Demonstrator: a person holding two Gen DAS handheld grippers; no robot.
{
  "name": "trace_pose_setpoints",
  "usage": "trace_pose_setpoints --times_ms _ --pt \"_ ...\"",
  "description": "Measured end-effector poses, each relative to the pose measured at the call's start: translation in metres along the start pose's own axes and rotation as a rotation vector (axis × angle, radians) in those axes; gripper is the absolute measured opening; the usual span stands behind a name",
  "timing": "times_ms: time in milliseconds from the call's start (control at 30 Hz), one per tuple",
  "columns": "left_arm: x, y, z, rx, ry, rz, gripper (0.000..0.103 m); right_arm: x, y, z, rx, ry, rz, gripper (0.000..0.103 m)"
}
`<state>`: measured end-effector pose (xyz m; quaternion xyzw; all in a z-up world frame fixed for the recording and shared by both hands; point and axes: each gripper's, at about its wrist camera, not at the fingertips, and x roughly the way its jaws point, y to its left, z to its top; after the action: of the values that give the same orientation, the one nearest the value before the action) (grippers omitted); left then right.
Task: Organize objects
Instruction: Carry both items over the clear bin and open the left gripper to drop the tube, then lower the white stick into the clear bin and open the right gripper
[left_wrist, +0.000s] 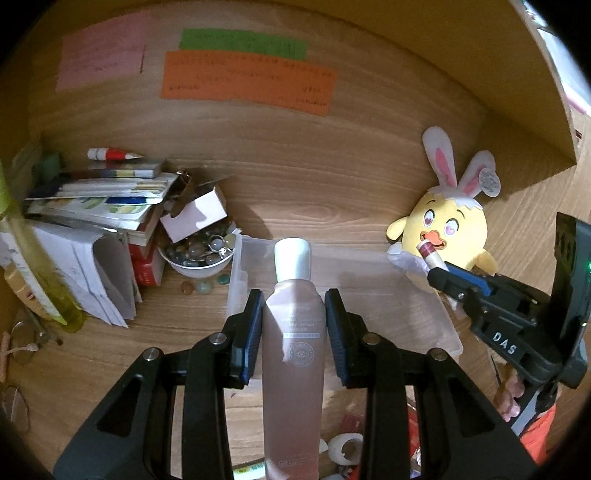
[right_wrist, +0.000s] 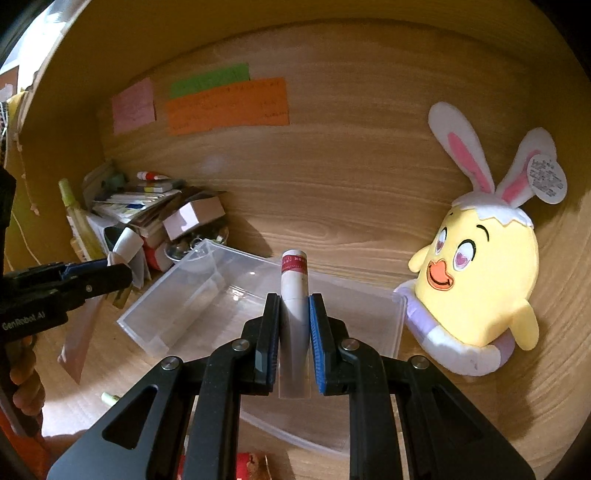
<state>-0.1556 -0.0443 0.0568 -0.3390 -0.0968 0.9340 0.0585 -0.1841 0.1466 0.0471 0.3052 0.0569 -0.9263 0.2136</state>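
My left gripper is shut on a tall pink tube with a white cap, held upright between its pads above the desk. My right gripper is shut on a small white tube with a red band. In the left wrist view the right gripper shows at the right with that small tube in front of the plush. The left gripper appears at the left edge of the right wrist view, the pink tube's cap poking out. A clear plastic box lies open below both grippers.
A yellow chick plush with bunny ears leans on the wooden back wall at the right. At the left a pile of books and papers, a small cardboard box and a white bowl of beads. Coloured notes stick on the wall.
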Motion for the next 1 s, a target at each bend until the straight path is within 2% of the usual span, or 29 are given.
trace_pose_setpoints --times_ms 300,567,633,767,900,1000 --pt "0.014 -0.006 0.013 0.035 0.005 0.025 0.029 0.029 -0.008 -0.008 0.018 0.054 -0.01 0.014" --pt "0.042 0.003 0.009 0.02 0.06 0.044 0.029 0.054 -0.014 -0.023 0.019 0.13 -0.018 0.014" --pt "0.039 0.003 0.009 0.024 0.055 0.032 0.029 0.058 -0.014 -0.025 0.015 0.147 -0.019 0.014" --pt "0.025 -0.004 0.009 0.065 0.021 0.054 0.029 0.063 -0.012 -0.027 -0.009 0.175 -0.039 0.014" --pt "0.019 -0.006 0.002 0.087 0.039 0.059 0.029 0.068 -0.008 -0.029 -0.031 0.201 -0.043 0.014" --pt "0.019 -0.001 -0.005 0.077 0.064 0.043 0.034 0.07 -0.003 -0.03 -0.053 0.211 -0.059 0.014"
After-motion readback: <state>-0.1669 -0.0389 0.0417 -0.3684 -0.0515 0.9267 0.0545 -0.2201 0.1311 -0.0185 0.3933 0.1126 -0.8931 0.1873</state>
